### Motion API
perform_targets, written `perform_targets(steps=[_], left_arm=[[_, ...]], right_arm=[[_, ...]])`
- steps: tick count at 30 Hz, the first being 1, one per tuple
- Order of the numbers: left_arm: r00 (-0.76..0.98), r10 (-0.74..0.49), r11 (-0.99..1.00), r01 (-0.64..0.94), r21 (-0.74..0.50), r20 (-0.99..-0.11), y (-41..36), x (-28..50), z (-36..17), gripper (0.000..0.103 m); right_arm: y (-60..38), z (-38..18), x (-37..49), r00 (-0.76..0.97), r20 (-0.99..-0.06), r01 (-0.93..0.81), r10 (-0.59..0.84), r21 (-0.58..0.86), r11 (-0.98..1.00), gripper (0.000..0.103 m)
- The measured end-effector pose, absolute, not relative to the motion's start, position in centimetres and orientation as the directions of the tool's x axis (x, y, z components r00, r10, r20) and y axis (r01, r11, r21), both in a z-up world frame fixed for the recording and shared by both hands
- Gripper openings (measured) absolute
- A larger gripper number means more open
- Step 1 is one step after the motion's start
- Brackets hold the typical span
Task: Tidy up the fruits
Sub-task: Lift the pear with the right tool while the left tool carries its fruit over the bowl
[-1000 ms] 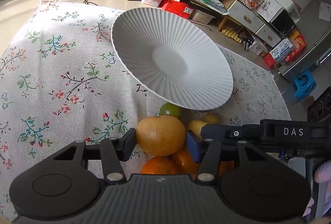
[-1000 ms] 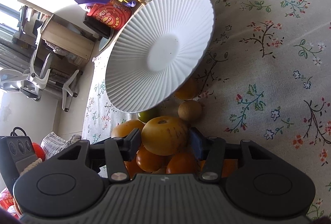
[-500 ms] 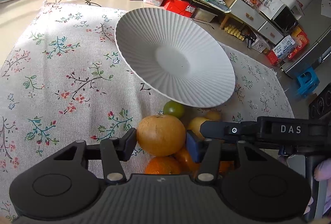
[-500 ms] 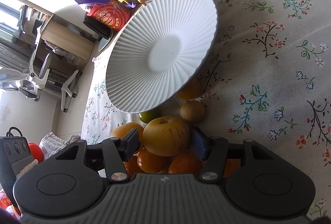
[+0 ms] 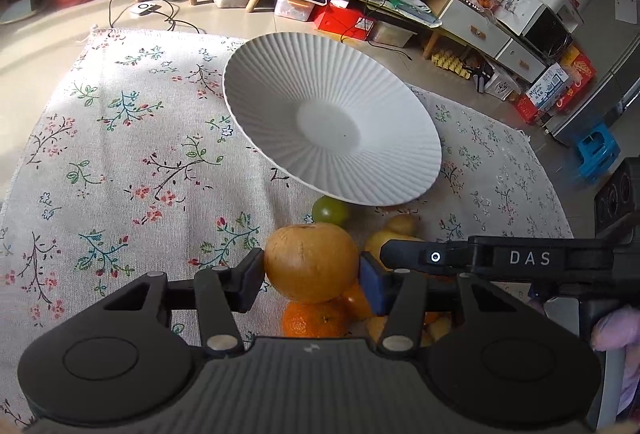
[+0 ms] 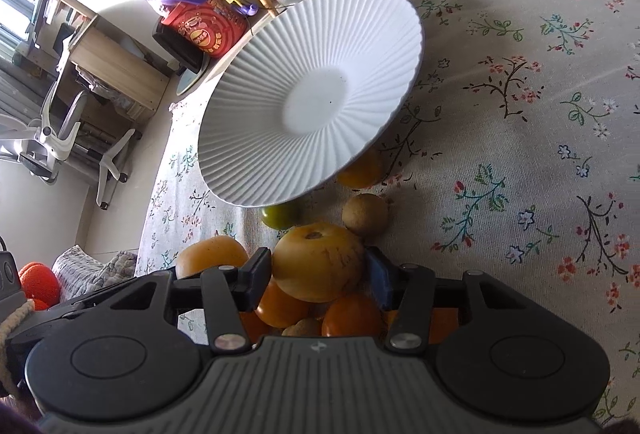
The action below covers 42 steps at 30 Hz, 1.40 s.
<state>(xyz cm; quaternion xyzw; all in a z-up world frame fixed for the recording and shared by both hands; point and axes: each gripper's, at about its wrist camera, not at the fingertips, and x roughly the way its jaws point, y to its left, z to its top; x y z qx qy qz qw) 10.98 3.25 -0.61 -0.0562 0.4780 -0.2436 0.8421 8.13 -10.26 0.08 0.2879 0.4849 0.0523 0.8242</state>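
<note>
Two grippers each clamp a fruit above the flowered tablecloth. The left gripper reaches forward and looks down at a slant, its fingers pressed narrow against the sides of a round brownish-orange fruit held clear of the cloth. Directly under that fruit lies an orange among more orange and yellow fruit, partly hidden by the gripper body. Crossing in from the right of the left view, level with the held fruit, is the other tool's black bar marked DAS, with a hand in a pale purple glove at the frame's edge.

The right gripper is angled down in the same way, fingers closed narrowly on a yellow fruit with a brown stem scar. Below it sit several orange fruits; the fruit in the left gripper shows just to its left. A small brown round fruit lies on the cloth just beyond, and a green one sits near the plate's edge.

Ahead of both grippers stands the white ribbed plate, empty; its near rim overhangs the green fruit and another orange one.
</note>
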Motion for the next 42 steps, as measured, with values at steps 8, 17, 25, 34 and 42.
perform_targets(steps=[8, 17, 25, 34, 42], left_arm=[[0.477, -0.47, 0.872, 0.383, -0.307, -0.743, 3.2, 10.4, 0.9, 0.04], [0.562, -0.479, 0.871, 0.398, -0.287, -0.674, 2.4, 10.6, 2.3, 0.04], [0.609, -0.495, 0.842, 0.513, -0.169, -0.619, -0.4, 10.7, 0.9, 0.04], [0.613, -0.506, 0.815, 0.569, -0.106, -0.607, -2.4, 13.7, -0.5, 0.04], [0.627, -0.476, 0.826, 0.56, -0.068, -0.617, -3.0, 16.2, -2.5, 0.04]], right_arm=[[-10.3, 1.2, 7.2, 0.544, -0.766, 0.187, 0.343, 0.509, 0.84, 0.047], [-11.0, 2.7, 7.1, 0.613, -0.734, 0.203, 0.293, 0.504, 0.839, 0.047], [-11.9, 3.3, 7.6, 0.674, -0.706, 0.215, 0.217, 0.469, 0.857, 0.047], [-12.5, 3.5, 10.7, 0.683, -0.712, 0.21, 0.164, 0.405, 0.89, 0.047], [-11.9, 2.6, 14.0, 0.683, -0.715, 0.18, 0.149, 0.362, 0.915, 0.047]])
